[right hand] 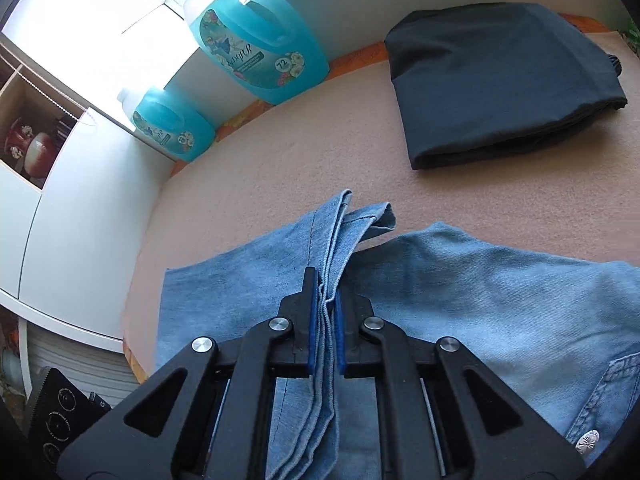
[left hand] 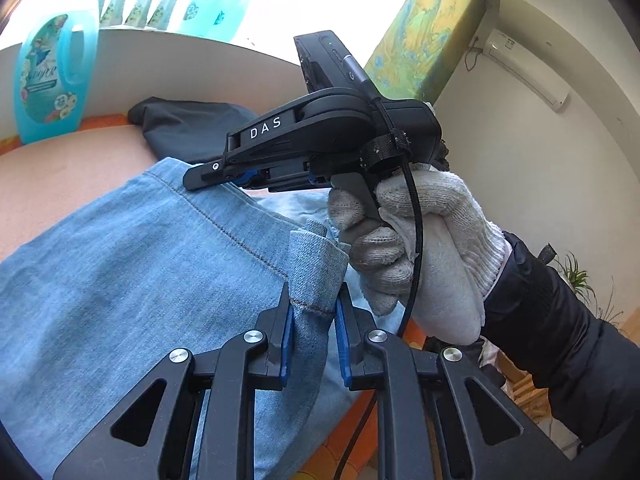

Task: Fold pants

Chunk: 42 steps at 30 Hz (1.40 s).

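The light-blue denim pants lie spread on the pinkish table, with a bunched hem lifted off the cloth. The left gripper pinches a rolled piece of that denim between its blue pads. The right gripper, held in a white-gloved hand, clamps several stacked denim layers. Beyond the pants sits a folded dark garment; to its left, two turquoise detergent bottles stand against the wall.
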{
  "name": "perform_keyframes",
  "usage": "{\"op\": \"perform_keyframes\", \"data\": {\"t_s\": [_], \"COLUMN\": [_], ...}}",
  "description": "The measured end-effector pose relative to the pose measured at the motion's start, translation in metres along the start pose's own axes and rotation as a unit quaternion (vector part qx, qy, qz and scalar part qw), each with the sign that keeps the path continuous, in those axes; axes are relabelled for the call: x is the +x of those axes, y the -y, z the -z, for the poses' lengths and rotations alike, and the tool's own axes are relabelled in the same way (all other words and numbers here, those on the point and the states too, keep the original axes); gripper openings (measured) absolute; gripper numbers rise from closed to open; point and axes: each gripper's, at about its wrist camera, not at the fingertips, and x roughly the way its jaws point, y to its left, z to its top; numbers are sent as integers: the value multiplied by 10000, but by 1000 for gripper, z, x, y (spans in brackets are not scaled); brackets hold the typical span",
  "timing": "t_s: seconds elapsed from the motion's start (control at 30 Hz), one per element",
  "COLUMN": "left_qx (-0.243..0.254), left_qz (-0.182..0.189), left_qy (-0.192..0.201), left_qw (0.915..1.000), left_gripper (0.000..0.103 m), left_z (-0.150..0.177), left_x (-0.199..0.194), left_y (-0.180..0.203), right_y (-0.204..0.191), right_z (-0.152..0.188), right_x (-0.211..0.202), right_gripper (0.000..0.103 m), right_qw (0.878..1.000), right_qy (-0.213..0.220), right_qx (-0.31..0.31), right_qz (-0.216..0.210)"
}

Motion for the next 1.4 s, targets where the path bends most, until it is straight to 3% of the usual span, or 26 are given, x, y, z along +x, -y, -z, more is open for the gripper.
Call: {"op": "perform_keyframes", "data": {"t_s": [0.23,0.4,0.57,0.73,0.93,1.17,1.23,1.3,1.4], "left_qx": [557,643,766,760,959,980,908,821,761], "left_qz": [370,808,1022,1226,1114,895,836,720,477], "left_qy": [93,-127,-368,-504,-505,-837,-889,-911,-847], "left_qw": [9977,9946,9911,9883,9878,9876,9884,9898,9923], "left_gripper": [16,16,16,16,16,24,24,31,31], "left_z": [-28,-37,-35,-38,-45,-25,-22,-18,-16], "left_x": [22,64,105,127,141,128,118,104,84], "left_y": [49,71,89,100,112,106,97,90,79], "right_y": [12,54,107,112,128,166,166,163,158], "right_z": [4,15,31,34,30,36,36,36,38], "right_x": [-87,-130,-147,-166,-164,-141,-141,-149,-168], "right_gripper": [7,7,6,6,6,6,10,24,31], "right_qw": [9946,9858,9811,9771,9710,9730,9685,9612,9575], "right_qy": [792,933,902,1082,1106,870,838,951,1147], "right_qx": [-202,18,595,570,504,907,895,849,860], "right_qz": [647,1395,1602,1739,2058,1933,2168,2445,2502]}}
